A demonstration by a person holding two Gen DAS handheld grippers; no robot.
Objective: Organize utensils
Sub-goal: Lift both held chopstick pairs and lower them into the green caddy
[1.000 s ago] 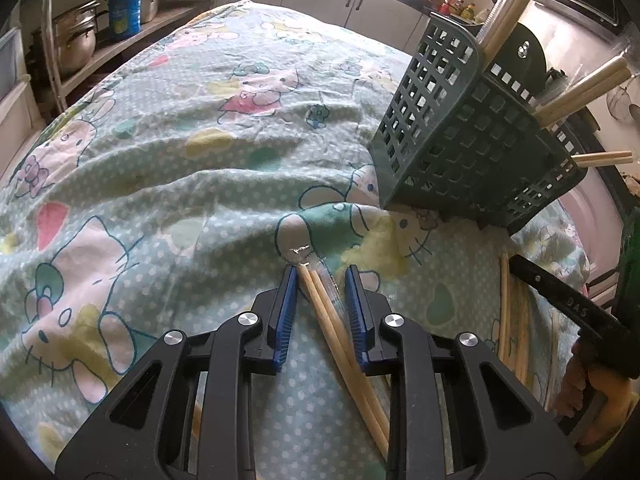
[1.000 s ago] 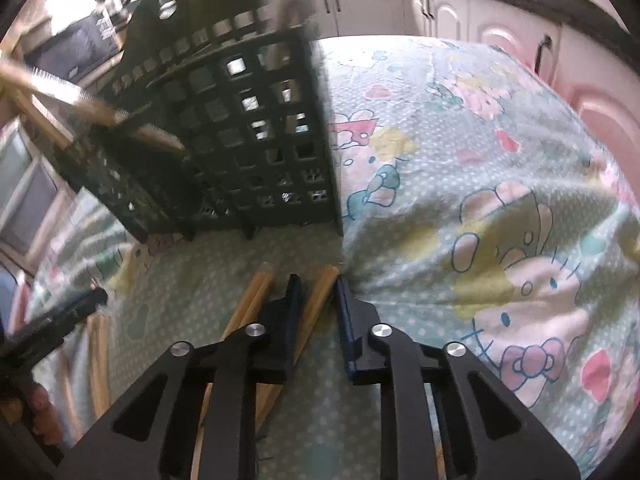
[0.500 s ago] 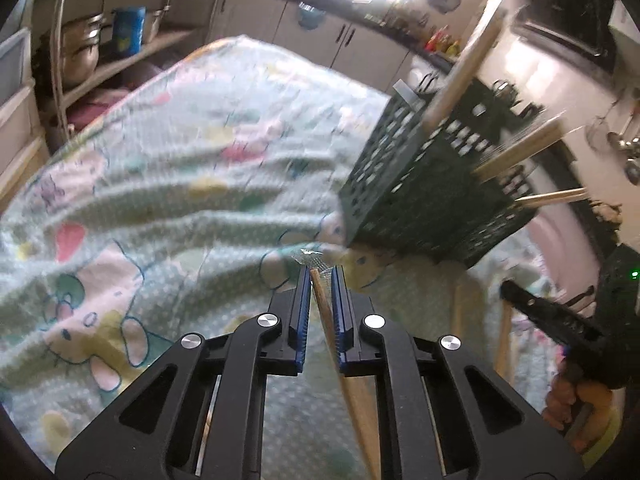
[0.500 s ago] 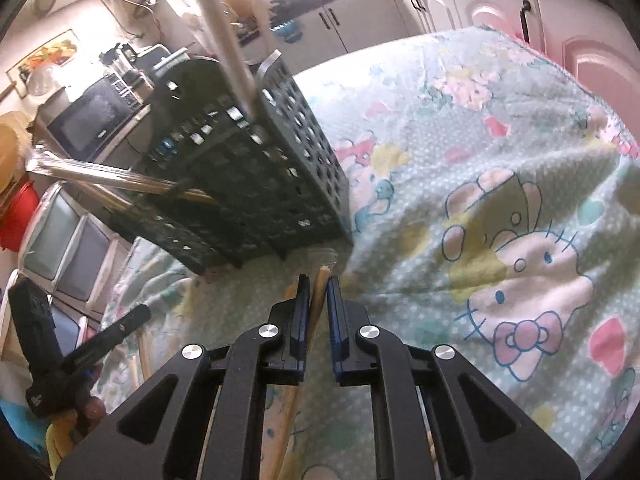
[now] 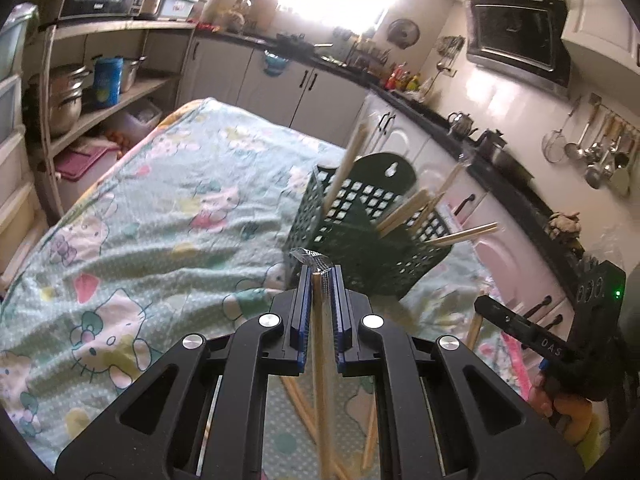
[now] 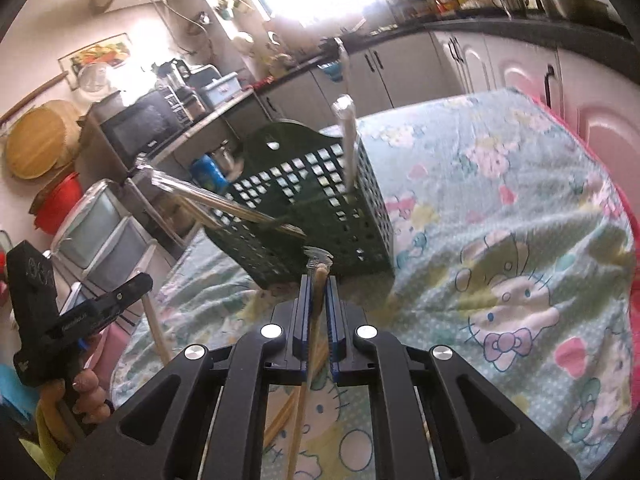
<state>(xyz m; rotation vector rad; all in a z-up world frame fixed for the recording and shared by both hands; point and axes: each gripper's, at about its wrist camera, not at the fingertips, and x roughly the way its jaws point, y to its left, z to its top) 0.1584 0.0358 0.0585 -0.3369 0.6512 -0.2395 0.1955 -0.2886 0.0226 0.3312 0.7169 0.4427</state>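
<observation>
A dark green lattice utensil basket (image 5: 362, 236) (image 6: 320, 220) stands on the cartoon-print cloth, with several wrapped wooden chopsticks (image 5: 404, 210) sticking out of it. My left gripper (image 5: 320, 276) is shut on a pair of chopsticks in a clear wrapper (image 5: 318, 320), lifted off the cloth just in front of the basket. My right gripper (image 6: 318, 276) is shut on another wrapped chopstick pair (image 6: 316, 308), also raised close to the basket's near wall. More chopsticks (image 5: 372, 432) (image 6: 156, 332) lie on the cloth below.
The other gripper and the hand that holds it show at each view's edge (image 5: 560, 344) (image 6: 60, 320). Kitchen cabinets (image 5: 280, 80), a shelf with pots (image 5: 68, 92) and a microwave (image 6: 136, 124) surround the table. The cloth (image 6: 500, 220) spreads right of the basket.
Both grippers closed on chopsticks lying on the cloth, then rose with them and tilted up, so the basket now sits lower and farther in each view.
</observation>
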